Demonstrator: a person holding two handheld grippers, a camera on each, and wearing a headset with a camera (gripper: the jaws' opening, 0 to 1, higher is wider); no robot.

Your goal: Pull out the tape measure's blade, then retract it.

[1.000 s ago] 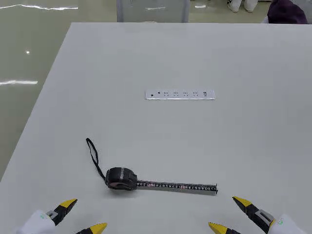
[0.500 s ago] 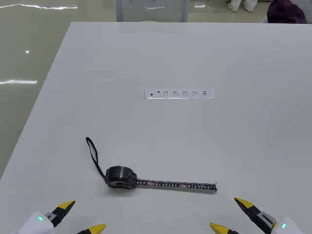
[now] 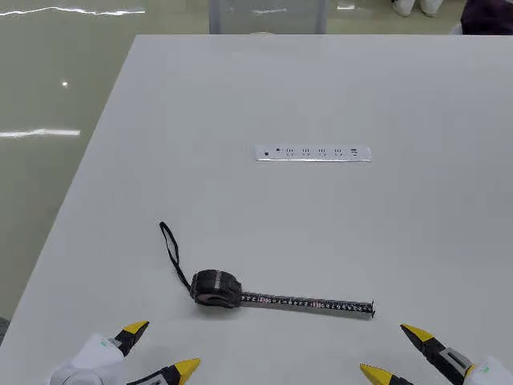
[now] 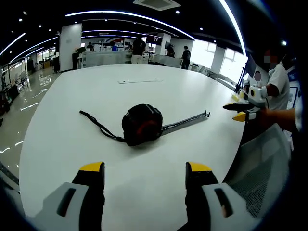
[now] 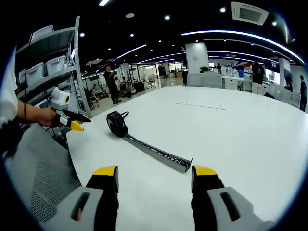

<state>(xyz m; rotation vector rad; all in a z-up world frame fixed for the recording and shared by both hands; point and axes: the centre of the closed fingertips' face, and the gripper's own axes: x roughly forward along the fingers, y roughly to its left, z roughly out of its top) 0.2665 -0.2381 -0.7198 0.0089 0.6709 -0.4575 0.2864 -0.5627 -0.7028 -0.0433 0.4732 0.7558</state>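
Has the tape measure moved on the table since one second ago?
No. The tape measure keeps the same offset from the power strip; the whole view shifted, so the camera moved.

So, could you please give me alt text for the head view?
A black tape measure with a round case lies on a white table, its blade drawn out rightward, its black strap trailing up-left. The left gripper and right gripper, fingers yellow-tipped and open, show at the bottom edge; a white power strip lies beyond.

The tape measure (image 3: 216,289) lies on the tabletop (image 3: 385,233) by its near edge, with the blade (image 3: 309,304) run out rightward along that edge and the strap (image 3: 172,253) trailing back-left. The power strip (image 3: 313,153) lies behind it, mid-tabletop.
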